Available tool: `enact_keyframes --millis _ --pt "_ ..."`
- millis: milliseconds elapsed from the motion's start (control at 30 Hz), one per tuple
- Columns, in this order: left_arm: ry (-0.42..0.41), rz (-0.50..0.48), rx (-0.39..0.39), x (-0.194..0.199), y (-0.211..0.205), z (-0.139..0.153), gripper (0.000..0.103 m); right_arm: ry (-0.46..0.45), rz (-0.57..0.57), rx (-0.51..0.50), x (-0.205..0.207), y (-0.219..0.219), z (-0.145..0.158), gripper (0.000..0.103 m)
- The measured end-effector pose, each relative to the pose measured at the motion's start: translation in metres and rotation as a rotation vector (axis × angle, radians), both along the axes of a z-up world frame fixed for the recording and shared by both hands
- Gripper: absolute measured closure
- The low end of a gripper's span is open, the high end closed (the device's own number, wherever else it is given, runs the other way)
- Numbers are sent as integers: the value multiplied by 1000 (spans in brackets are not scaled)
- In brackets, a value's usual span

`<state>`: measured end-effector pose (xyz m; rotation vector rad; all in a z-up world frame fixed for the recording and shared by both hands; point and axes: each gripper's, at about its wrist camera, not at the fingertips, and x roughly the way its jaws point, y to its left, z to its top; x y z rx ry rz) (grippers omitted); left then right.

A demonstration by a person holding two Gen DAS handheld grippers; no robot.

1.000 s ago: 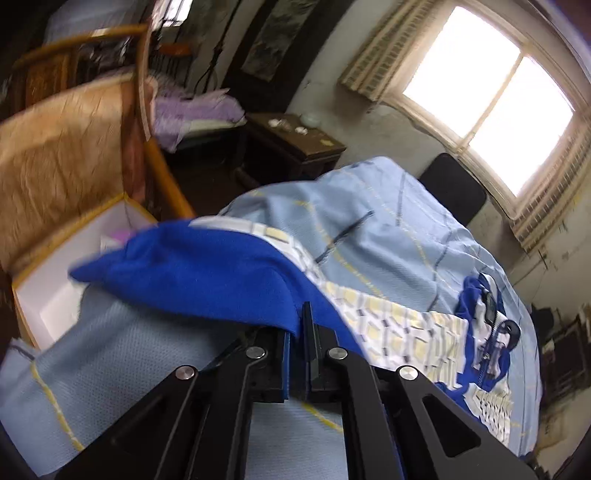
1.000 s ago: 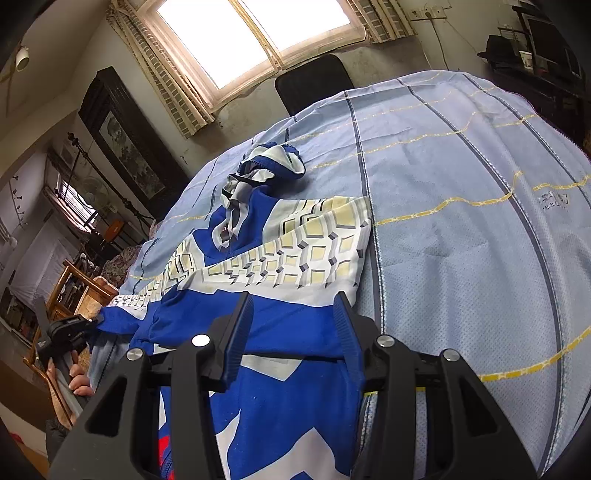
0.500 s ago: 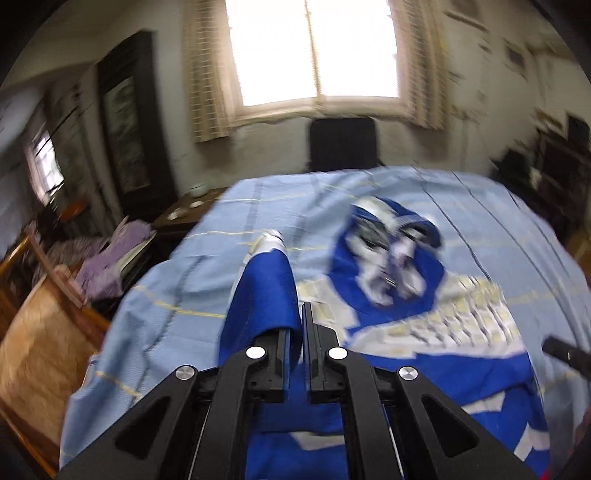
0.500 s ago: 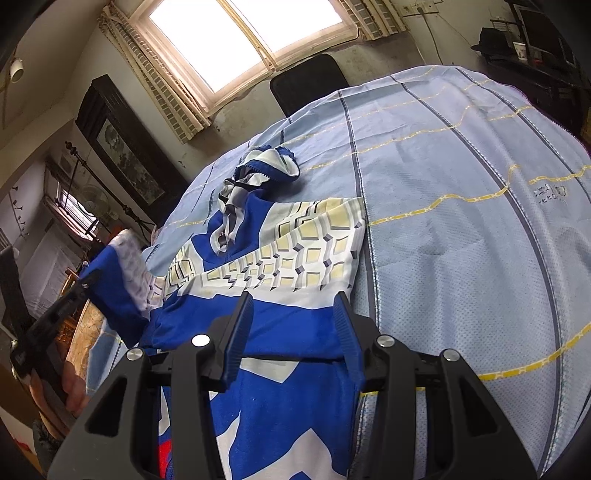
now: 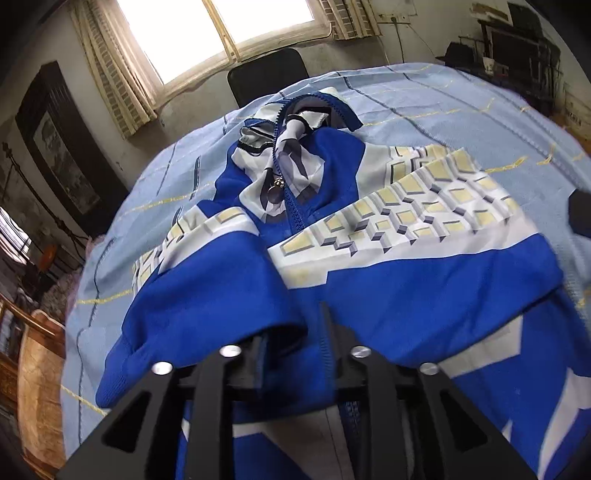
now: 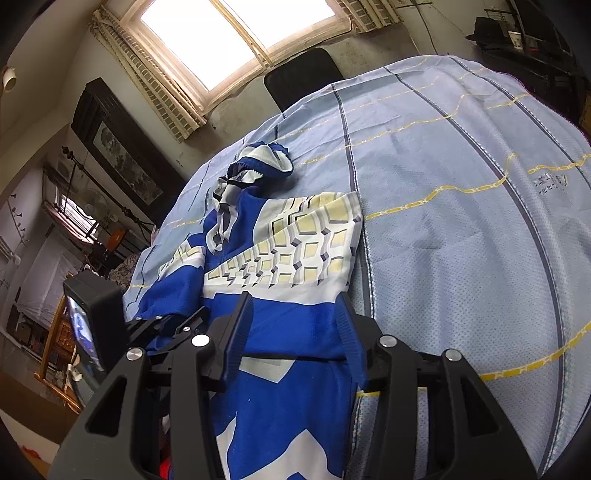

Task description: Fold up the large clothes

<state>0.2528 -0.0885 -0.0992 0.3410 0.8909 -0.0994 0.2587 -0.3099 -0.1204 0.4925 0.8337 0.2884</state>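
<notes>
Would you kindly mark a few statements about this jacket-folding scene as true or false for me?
1. The jacket lies on a light blue bedsheet. True.
2. The right tool is shut on the jacket. False: its jaws stand apart over the blue fabric.
3. The jacket is zipped up to the collar. False: it gapes open above the zipper pull.
4. A dark chair stands below the window. True.

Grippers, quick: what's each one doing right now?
Left gripper: open, blue sleeve draped between its fingers, not pinched.
Right gripper: open, holding nothing, over the jacket.
</notes>
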Motion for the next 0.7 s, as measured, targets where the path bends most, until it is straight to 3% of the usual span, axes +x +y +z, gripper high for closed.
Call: enact_keyframes --millis 67,267,400,467,600,700 --pt "5 -19 -92 -8 12 15 45 -3 7 -5 0 2 0 57" --pt "-81 40 -246 -47 77 61 23 -72 123 -23 -7 26 9 55" --pt "-158 173 -260 -45 130 74 20 -152 259 -169 -20 81 26 48" --pt "-175 267 -279 -32 159 71 20 -195 354 -296 -27 126 35 46" --pt "-175 416 -451 -18 221 59 21 -295 501 -544 -37 209 39 46" --pt "-157 489 -567 -15 257 44 22 -330 575 -652 -36 252 31 46"
